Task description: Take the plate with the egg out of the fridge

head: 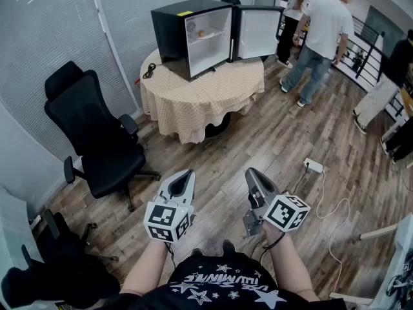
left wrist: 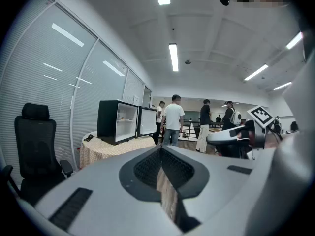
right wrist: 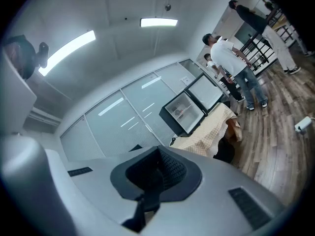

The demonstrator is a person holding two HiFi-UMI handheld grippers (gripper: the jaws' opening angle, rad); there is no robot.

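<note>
A wood-plank floor (head: 258,141) runs through an office room with frosted glass walls. The left gripper (head: 187,174) and right gripper (head: 251,172) are held side by side above it, low and near the person's body. Both are clenched with nothing between their jaws. Well ahead of the left gripper's tips, and ahead-left of the right one, a black mini fridge (head: 173,31) stands with its door swung open on a round table draped in beige checked cloth (head: 193,105). The plate with the egg (head: 204,34) is a small shape on the fridge's upper shelf, far from both grippers. A black mesh office chair (head: 97,134) stands left of the left gripper. Ahead-right of the right gripper, people (head: 322,28) stand by a railing.
</note>
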